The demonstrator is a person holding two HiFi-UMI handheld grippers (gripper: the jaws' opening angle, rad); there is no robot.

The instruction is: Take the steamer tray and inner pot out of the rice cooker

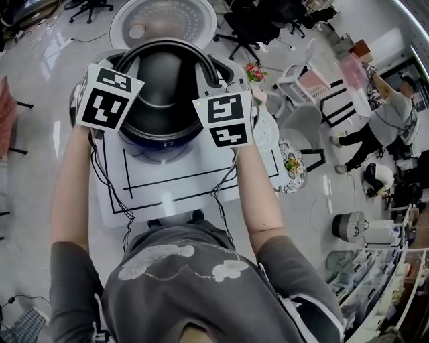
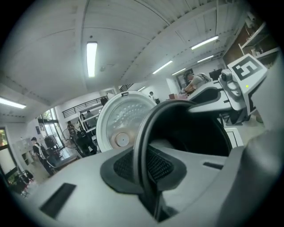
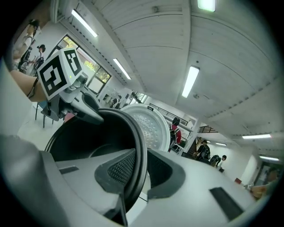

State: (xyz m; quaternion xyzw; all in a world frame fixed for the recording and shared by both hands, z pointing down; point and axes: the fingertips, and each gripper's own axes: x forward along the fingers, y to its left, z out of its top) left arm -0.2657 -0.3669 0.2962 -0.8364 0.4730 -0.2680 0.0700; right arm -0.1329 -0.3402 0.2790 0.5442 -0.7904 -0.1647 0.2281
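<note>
The black inner pot [image 1: 164, 84] hangs between my two grippers, just above the rice cooker's body [image 1: 161, 149]. My left gripper [image 1: 129, 100] is shut on the pot's left rim, and its pads [image 2: 128, 166] press on the rim from both sides. My right gripper [image 1: 201, 107] is shut on the right rim, with the dark edge [image 3: 141, 150] clamped between its pads [image 3: 117, 170]. The pot's hollow [image 2: 195, 128] [image 3: 84, 137] looks dark. The cooker's lid [image 1: 163, 20] [image 2: 120, 124] [image 3: 153, 126] stands open behind it. I cannot make out the steamer tray for certain.
The cooker stands on a white table [image 1: 201, 184] marked with black lines. A pale round item [image 1: 266, 130] lies at the table's right edge, beside a flowered round thing [image 1: 291, 167]. Office chairs, shelves and people stand further off on the shiny floor.
</note>
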